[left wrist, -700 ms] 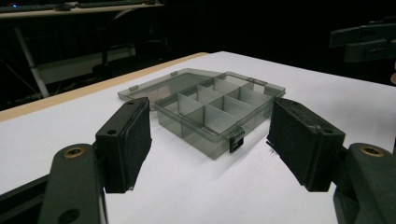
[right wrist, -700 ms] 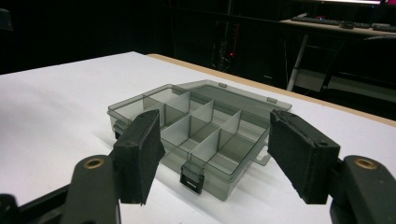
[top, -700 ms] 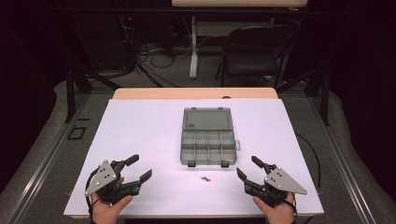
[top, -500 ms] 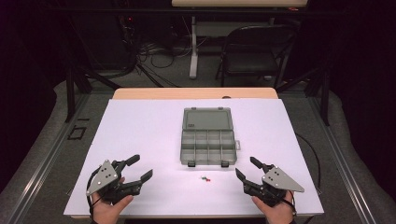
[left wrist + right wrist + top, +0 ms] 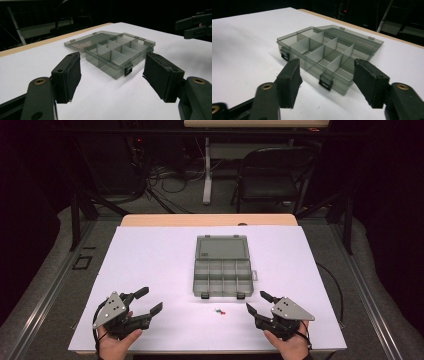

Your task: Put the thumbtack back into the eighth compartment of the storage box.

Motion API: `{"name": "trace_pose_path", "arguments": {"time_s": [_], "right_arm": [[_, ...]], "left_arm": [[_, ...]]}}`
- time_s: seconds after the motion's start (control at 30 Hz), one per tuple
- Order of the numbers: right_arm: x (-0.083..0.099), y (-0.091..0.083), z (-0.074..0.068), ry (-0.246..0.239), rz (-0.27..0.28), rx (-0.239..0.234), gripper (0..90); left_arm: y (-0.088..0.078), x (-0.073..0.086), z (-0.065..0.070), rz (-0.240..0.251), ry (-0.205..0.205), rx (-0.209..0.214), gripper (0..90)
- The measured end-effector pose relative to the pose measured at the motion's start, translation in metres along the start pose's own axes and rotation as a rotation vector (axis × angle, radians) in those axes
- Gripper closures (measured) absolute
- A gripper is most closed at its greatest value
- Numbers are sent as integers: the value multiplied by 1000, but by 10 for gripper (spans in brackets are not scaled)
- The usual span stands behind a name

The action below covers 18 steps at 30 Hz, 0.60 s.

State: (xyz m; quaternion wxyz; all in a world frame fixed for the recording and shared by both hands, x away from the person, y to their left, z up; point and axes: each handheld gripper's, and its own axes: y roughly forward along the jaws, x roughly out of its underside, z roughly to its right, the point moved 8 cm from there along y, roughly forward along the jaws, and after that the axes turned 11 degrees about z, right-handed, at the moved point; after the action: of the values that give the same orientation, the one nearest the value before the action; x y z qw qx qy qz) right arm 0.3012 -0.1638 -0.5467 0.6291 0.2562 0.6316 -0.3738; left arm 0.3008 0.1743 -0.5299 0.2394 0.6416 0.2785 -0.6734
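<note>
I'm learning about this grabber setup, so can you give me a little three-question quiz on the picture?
1. True or false: the lid of the clear grey plastic compartment box lies open.
2. What lies on the white table sheet between the box and the person? A) tiny red and green pieces B) a spoon
3. Are the left gripper and right gripper open or shut?

Key: 1 true; 2 A; 3 both open, holding nothing.

No readable text

A small pale label sits on the open lid of the organizer box (image 5: 221,248), at the lid's left side, but its print is too small and blurred to make out.
</note>
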Motion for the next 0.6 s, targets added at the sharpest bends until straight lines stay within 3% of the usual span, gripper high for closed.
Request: {"name": "trace_pose_path", "arguments": {"time_s": [0.07, 0.1, 0.2, 0.23, 0.3, 0.4, 0.53, 0.57, 0.6], "right_arm": [[1, 3, -3, 13, -23, -3, 268], [3, 8, -7, 17, -62, -24, 212], [6, 12, -12, 5, -105, -45, 158], [9, 16, -17, -12, -135, -61, 166], [9, 17, -18, -19, -143, -66, 184], [10, 22, -22, -38, -165, -88, 299], [10, 29, -22, -35, -177, -109, 421], [10, 32, -25, -13, -200, -158, 470], [10, 32, -25, -13, -200, -158, 470]], "left_arm": [[1, 1, 0, -7, -3, 2, 301], [2, 1, 0, -9, -4, 4, 301], [4, 3, 1, -15, -6, 13, 301], [4, 3, 1, -18, -6, 14, 302], [5, 4, 1, -20, -11, 12, 301], [6, 5, 1, -27, -20, 17, 302], [7, 6, 1, -35, -24, 19, 302], [7, 6, 1, -37, -24, 15, 302], [7, 6, 1, -35, -26, 18, 302]]}}
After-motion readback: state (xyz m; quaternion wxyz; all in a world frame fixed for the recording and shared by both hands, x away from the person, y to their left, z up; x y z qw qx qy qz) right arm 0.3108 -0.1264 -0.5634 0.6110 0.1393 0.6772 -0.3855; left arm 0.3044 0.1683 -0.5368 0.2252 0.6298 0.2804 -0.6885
